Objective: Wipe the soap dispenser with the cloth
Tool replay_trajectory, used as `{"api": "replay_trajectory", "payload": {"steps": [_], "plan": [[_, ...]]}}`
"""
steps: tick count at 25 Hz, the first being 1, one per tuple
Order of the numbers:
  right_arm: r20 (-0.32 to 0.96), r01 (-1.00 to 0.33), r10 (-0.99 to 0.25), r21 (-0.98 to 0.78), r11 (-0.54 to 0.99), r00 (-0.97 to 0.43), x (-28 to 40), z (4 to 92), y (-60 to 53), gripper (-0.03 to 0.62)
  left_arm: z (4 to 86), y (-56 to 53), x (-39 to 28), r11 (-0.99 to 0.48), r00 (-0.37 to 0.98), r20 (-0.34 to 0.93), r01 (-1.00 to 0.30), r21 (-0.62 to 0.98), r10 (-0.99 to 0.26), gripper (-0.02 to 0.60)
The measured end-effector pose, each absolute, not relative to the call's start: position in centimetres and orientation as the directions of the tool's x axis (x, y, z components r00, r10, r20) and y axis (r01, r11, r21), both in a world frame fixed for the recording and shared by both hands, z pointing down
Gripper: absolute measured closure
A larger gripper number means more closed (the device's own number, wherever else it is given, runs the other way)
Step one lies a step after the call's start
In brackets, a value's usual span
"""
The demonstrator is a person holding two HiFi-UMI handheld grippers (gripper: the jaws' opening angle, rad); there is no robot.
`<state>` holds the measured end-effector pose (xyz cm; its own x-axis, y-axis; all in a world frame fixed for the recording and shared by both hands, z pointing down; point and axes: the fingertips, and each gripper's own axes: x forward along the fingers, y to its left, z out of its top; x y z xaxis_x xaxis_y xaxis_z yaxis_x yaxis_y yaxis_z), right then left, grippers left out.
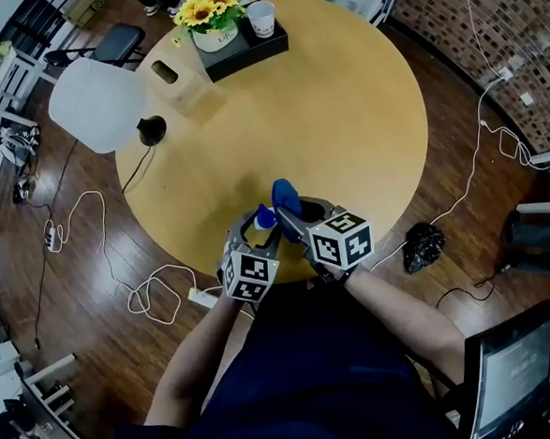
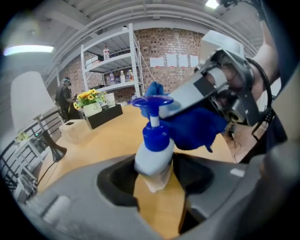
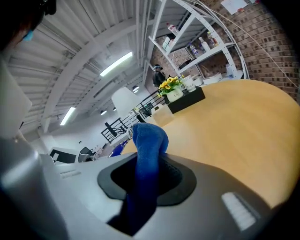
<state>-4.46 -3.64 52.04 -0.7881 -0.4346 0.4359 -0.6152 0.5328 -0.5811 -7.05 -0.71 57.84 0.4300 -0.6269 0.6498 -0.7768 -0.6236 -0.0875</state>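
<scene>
Nearest the head camera, the person's left forearm (image 1: 195,358) and right forearm (image 1: 405,312) converged over the near edge of the round table (image 1: 357,126). The left gripper (image 2: 157,187) was clamped on the white body of the soap dispenser (image 2: 152,157), which was held just above the tabletop with its blue pump pointing away and tilted. This hold probably left the upper part free for wiping. The right gripper (image 3: 145,183) was closed on the blue cloth (image 3: 149,154), with a fold standing out past its jaws. In the left gripper view that fold lay against the pump head and neck, so the wiping stroke appeared to be under way at the top, with the body apparently still to do.

Surroundings:
- At the far edge stood a black tray (image 1: 259,49) carrying a sunflower pot (image 1: 214,17) and a white cup (image 1: 261,18), with a wooden box (image 1: 177,74) beside it, all well apart from the work.
- A white chair (image 1: 100,103) stood off the left edge, and cables (image 1: 148,294) lay on the floor.

Nothing stood between the grippers and the dispenser. Only the left jaws masked its lower body from the cloth.
</scene>
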Motion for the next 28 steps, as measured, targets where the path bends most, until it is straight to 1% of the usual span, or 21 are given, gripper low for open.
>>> {"api": "replay_trajectory", "payload": {"steps": [2,4,6,8,10,12,14,16,19,21,22,23,24,26,28], "plan": [[0.421,-0.613,-0.446,-0.570,0.547,-0.790,-5.0,52.5,-3.1,0.497,57.8,-0.7,-7.1,-0.603,0.412,0.655,-0.793,-0.085,-0.634,0.348],[0.426,-0.641,-0.479,-0.516,0.568,-0.768,-4.4,53.1,-3.2,0.497,57.8,-0.7,-7.1,-0.573,0.386,0.664,-0.815,-0.079,-0.640,0.348],[0.470,-0.691,-0.507,-0.467,0.552,-0.723,-2.8,54.5,-3.5,0.497,57.8,-0.7,-7.0,-0.537,0.358,0.671,-0.841,-0.070,-0.650,0.350],[0.508,-0.719,-0.509,-0.479,0.503,-0.695,-1.4,55.6,-3.8,0.496,57.8,-0.6,-6.9,-0.508,0.339,0.673,-0.859,-0.062,-0.657,0.351],[0.479,-0.696,-0.505,-0.511,0.505,-0.718,-1.3,54.7,-3.9,0.496,57.8,-0.5,-6.7,-0.505,0.337,0.673,-0.861,-0.063,-0.658,0.351],[0.414,-0.636,-0.482,-0.508,0.581,-0.772,-2.7,52.6,-3.7,0.496,57.8,-0.5,-6.7,-0.515,0.342,0.670,-0.854,-0.072,-0.659,0.353],[0.402,-0.577,-0.420,-0.468,0.670,-0.814,-4.5,51.8,-3.1,0.496,57.8,-0.5,-6.8,-0.514,0.339,0.665,-0.854,-0.079,-0.665,0.353],[0.437,-0.571,-0.393,-0.428,0.700,-0.809,-5.1,52.7,-3.1,0.497,57.9,-0.5,-6.8,-0.503,0.333,0.664,-0.861,-0.076,-0.670,0.354],[0.503,-0.656,-0.437,-0.439,0.615,-0.746,-3.0,54.7,-4.5,0.497,58.0,-0.5,-6.7,-0.510,0.351,0.669,-0.859,-0.050,-0.655,0.354],[0.552,-0.704,-0.449,-0.443,0.555,-0.702,-1.2,55.9,-4.9,0.496,58.4,0.0,-6.7,-0.545,0.378,0.693,-0.838,-0.025,-0.613,0.355],[0.560,-0.711,-0.450,-0.451,0.539,-0.696,-0.5,56.1,-4.8,0.496,58.4,0.3,-6.7,-0.572,0.395,0.706,-0.820,-0.019,-0.589,0.330],[0.558,-0.711,-0.449,-0.465,0.527,-0.698,0.0,56.1,-4.7,0.496,58.1,0.5,-6.6,-0.607,0.411,0.714,-0.795,-0.024,-0.567,0.280],[0.553,-0.709,-0.449,-0.480,0.517,-0.702,0.5,56.1,-4.5,0.496,57.6,0.7,-6.6,-0.648,0.428,0.718,-0.761,-0.041,-0.549,0.257],[0.545,-0.705,-0.451,-0.499,0.503,-0.707,1.2,56.0,-4.1,0.496,56.2,0.6,-6.2,-0.737,0.471,0.722,-0.672,-0.080,-0.507,0.253],[0.543,-0.704,-0.449,-0.514,0.490,-0.710,1.7,56.0,-3.5,0.496,55.0,0.4,-5.5,-0.806,0.517,0.728,-0.585,-0.084,-0.451,0.255]]}}
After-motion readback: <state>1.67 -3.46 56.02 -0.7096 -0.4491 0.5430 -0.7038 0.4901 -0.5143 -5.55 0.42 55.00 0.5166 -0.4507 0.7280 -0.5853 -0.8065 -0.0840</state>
